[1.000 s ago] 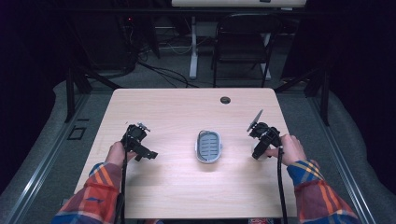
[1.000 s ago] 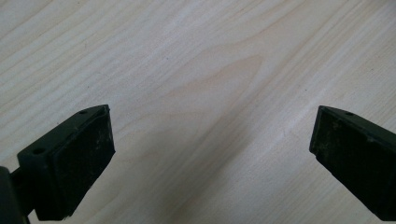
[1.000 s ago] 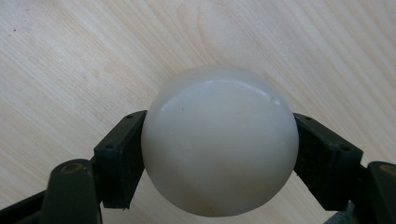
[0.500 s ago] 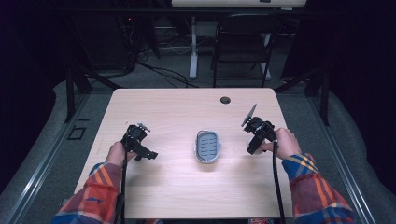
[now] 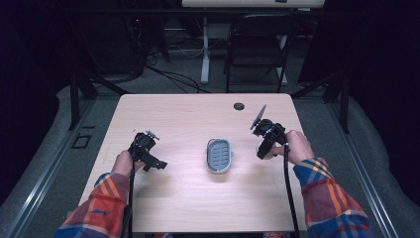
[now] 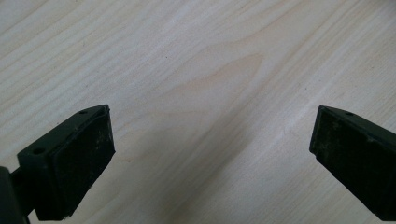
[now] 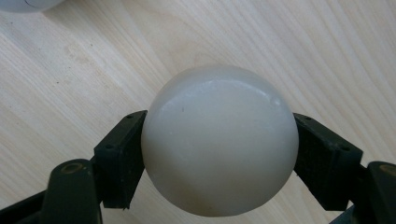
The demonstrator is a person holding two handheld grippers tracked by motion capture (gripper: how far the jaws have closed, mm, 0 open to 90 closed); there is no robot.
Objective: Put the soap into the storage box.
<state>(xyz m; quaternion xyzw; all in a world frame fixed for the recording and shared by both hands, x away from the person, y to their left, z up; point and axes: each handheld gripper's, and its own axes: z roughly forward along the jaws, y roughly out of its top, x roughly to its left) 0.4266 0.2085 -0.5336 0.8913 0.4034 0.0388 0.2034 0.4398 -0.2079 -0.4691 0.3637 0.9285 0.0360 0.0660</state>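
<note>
Ball (image 7: 219, 140), one, sits clamped in your right gripper (image 5: 266, 144); your left gripper (image 6: 210, 154) gapes empty; one tray (image 5: 219, 155), perhaps a soap dish.

Lab or test room: dark curtained surround, wooden table (image 5: 198, 119), folding chair (image 5: 257, 44), floor cables (image 5: 173, 79).
</note>
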